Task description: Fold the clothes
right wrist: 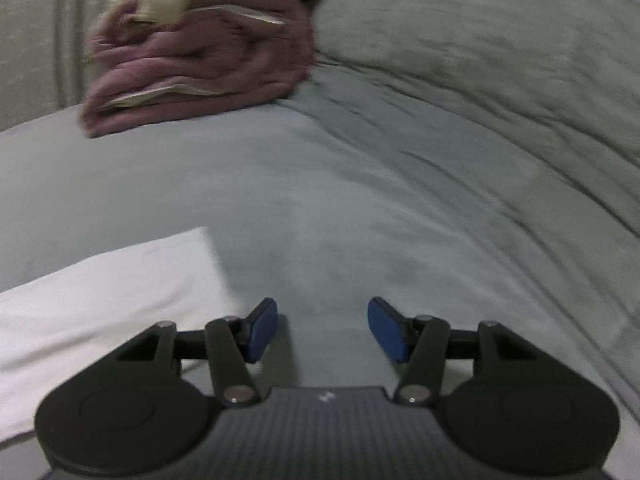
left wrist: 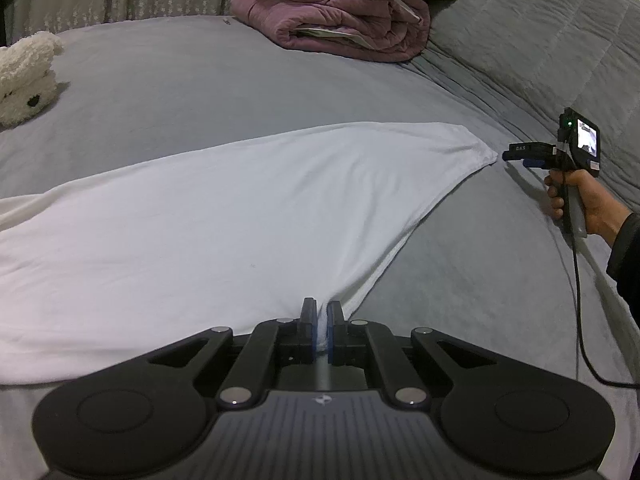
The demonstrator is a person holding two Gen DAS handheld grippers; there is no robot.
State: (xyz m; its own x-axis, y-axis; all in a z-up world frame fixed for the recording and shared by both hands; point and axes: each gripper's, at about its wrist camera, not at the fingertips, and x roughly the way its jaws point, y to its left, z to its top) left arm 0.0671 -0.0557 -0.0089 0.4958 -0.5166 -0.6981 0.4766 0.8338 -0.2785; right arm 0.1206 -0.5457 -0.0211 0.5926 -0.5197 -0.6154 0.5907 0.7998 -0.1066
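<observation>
A white garment (left wrist: 224, 216) lies spread flat across the grey bed. My left gripper (left wrist: 322, 312) is shut on its near edge, and a fold of white cloth shows between the blue pads. In the left wrist view the right gripper (left wrist: 516, 154) is held by a hand (left wrist: 580, 200) just right of the garment's far right corner, not touching it. In the right wrist view the right gripper (right wrist: 322, 328) stands open over bare bedding, with the garment's corner (right wrist: 120, 292) to its left. That view is blurred.
A rolled purple quilt (left wrist: 340, 12) with lighter cloth on top sits at the back of the bed, and is also in the right wrist view (right wrist: 200, 60). A white plush toy (left wrist: 24, 76) lies far left. Grey quilted bedding (left wrist: 540, 40) rises on the right. A cable (left wrist: 580, 300) hangs from the right gripper.
</observation>
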